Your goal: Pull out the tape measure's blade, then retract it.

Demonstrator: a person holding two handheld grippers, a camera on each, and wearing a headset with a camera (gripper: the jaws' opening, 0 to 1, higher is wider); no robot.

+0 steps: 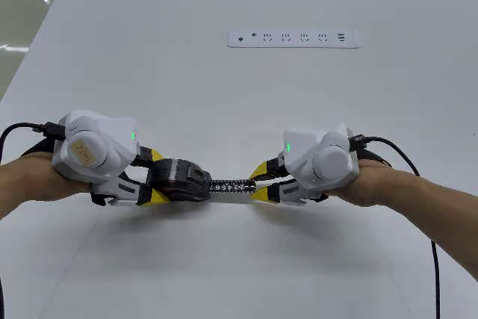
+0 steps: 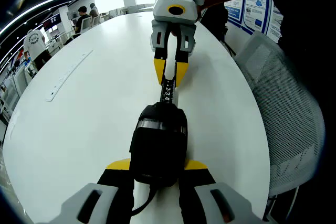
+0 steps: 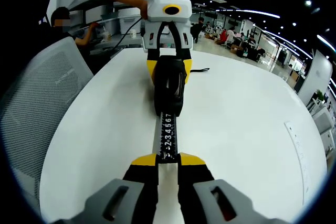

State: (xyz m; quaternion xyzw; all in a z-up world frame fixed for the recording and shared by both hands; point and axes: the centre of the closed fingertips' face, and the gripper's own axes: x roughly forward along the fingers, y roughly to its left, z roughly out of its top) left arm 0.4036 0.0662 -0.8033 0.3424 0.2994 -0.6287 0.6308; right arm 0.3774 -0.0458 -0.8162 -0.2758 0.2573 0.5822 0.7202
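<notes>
Left hand-held gripper [image 1: 157, 177]: jaws pressed against the two sides of the tape measure [image 1: 181, 179], holding its case. Right hand-held gripper [image 1: 259, 182]: jaws pinched on the free end of the blade [image 1: 231, 184].

The tape measure sits between the two grippers, low over the white table [image 1: 224, 95]; contact with the table cannot be confirmed.

Progress, as judged: a short length of blade is drawn out, so the pull is partly done. Retraction is wholly outstanding.

Condition: the case is black and blocky. The blade is dark with white numerals and runs straight and taut. A power strip [image 1: 293, 38] lies well apart.
</notes>
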